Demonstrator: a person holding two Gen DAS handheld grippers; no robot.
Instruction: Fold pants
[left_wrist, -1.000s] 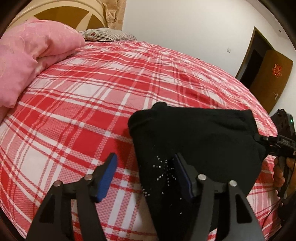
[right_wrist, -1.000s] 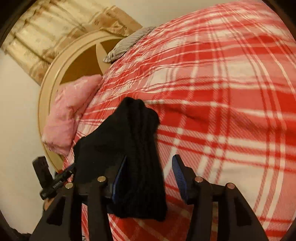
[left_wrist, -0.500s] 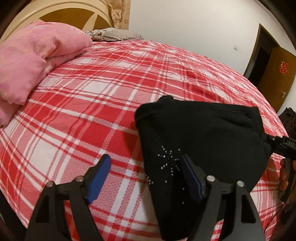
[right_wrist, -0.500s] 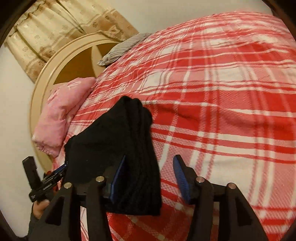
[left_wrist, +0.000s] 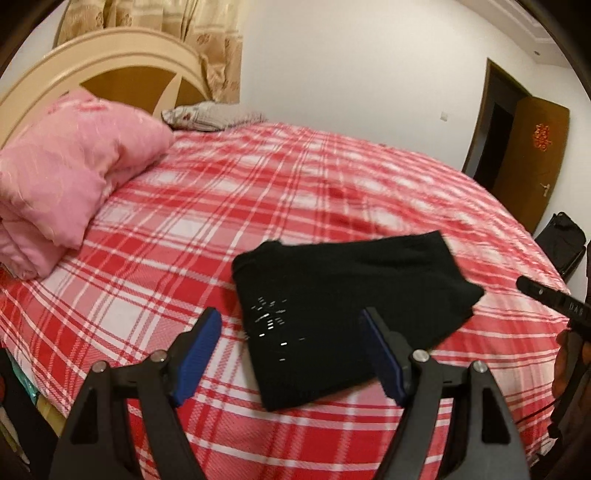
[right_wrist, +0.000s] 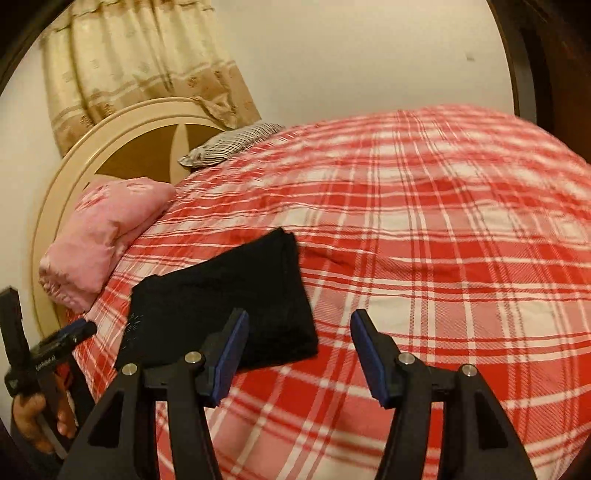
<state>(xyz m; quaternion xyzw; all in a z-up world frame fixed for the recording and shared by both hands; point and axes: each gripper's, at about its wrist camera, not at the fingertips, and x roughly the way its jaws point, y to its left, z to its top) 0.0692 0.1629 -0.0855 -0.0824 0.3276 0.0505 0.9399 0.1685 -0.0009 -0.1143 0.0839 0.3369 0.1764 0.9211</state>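
Observation:
The black pants (left_wrist: 343, 302) lie folded into a compact bundle on the red plaid bed (left_wrist: 258, 192), with small shiny studs on the near left part. My left gripper (left_wrist: 291, 354) is open and empty, held above the bundle's near edge. In the right wrist view the pants (right_wrist: 229, 302) lie left of centre. My right gripper (right_wrist: 299, 354) is open and empty, above the bed by the bundle's near right corner. The right gripper's tip (left_wrist: 546, 295) shows at the right edge of the left wrist view. The left gripper's tip (right_wrist: 70, 332) shows at the left edge of the right wrist view.
A pink quilt (left_wrist: 62, 181) is piled at the head of the bed by the cream headboard (left_wrist: 110, 59). A striped pillow (left_wrist: 210, 114) lies behind it. A brown door (left_wrist: 532, 162) stands open at the far right, with a dark bag (left_wrist: 561, 243) below it.
Both grippers have pulled back and risen away from the pants. The bundle now lies smaller in both views and more of the room shows. The jaws stay open.

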